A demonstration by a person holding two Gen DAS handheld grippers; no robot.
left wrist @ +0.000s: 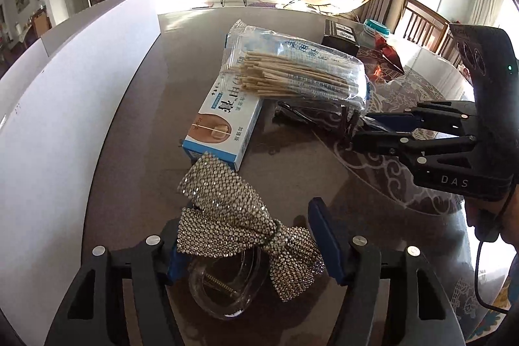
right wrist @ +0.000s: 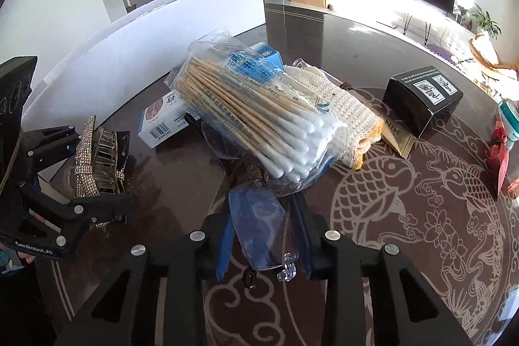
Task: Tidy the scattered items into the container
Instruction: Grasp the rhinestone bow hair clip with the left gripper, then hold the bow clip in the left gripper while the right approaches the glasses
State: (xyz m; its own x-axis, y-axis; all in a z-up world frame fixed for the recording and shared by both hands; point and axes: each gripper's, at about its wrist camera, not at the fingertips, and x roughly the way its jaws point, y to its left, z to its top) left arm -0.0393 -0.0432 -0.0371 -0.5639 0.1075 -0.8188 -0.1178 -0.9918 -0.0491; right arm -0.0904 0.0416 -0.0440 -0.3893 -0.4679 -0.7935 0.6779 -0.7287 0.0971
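1. Rhinestone bow clip [left wrist: 240, 226] sits between the pads of your left tool [left wrist: 249, 239]. The pads are spread wider than the bow, right pad clear of it, left pad at its edge or touching; read it as released, not gripping. A clear oval piece [left wrist: 223, 284] lies under the bow on the desk [left wrist: 123, 151].
2. Glasses [right wrist: 256, 229] are in your right tool [right wrist: 262, 232]. The fingers are drawn in on the lens and bridge, clenched on them. The frame runs forward, along the fingers, toward the swab bag.
3. Cotton swab bag [right wrist: 256, 119] lies just ahead of the right tool, over the white-and-blue medicine box [left wrist: 223, 125] and against a knitted cloth [right wrist: 353, 115]. Its long axis runs diagonally, sticks far-left, cotton tips near-right.
4. Container: the large white box [left wrist: 65, 93] along the desk's left edge looks like it, a guess. It lies to your left, so the left tool is nearer; the right must cross over the pile.
5. Black carton [right wrist: 421, 96] and teal-lidded tub [right wrist: 509, 122] are well apart on the right, untouched.
6. Next, my guess: close the left tool on the bow, carry left. Risk: the bow is floppy and may slip.
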